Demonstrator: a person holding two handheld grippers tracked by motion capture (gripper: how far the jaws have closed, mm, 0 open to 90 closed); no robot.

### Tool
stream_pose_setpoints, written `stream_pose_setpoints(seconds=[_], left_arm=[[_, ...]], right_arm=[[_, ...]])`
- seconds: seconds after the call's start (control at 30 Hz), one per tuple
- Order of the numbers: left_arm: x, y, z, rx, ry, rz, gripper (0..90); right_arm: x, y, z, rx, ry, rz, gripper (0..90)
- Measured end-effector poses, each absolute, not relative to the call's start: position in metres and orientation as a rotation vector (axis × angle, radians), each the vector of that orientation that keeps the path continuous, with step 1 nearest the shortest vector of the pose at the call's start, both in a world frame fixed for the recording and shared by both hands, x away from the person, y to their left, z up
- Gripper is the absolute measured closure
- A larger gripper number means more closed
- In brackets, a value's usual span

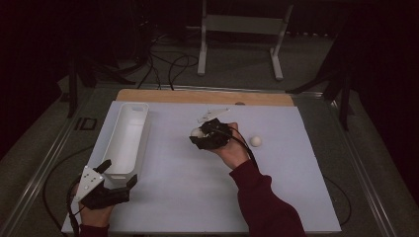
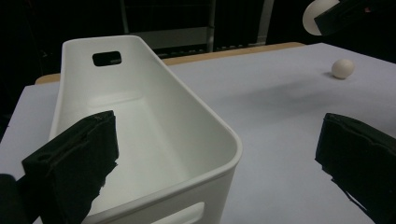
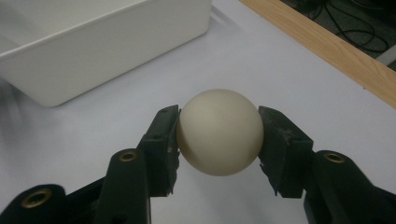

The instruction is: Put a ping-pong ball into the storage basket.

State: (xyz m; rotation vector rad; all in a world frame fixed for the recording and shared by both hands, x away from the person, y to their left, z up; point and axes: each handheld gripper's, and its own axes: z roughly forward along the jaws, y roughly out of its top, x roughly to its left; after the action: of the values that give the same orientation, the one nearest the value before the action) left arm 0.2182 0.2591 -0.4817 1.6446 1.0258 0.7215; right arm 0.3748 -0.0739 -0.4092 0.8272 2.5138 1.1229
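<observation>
Dim lab or test room: white work board (image 1: 197,197) on metal-framed table, loose cables (image 1: 163,66) on floor, equipment stand (image 1: 242,29) behind.

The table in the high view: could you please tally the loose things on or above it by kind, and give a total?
Balls: 2, one held in the right gripper (ball), one lying on the table (ball).
Bins: 1, the white bin.
Total: 3.
</observation>
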Motion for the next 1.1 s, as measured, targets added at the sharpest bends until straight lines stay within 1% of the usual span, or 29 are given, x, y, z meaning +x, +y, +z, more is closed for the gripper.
stream_pose_setpoints(seconds=[1.1], left_arm=[[0.218,0.260,-0.482,1.642,1.025,0.719,0.1]], right_arm=[[0.381,-0.045,-0.408,0.778,2.540,1.163,50.4]])
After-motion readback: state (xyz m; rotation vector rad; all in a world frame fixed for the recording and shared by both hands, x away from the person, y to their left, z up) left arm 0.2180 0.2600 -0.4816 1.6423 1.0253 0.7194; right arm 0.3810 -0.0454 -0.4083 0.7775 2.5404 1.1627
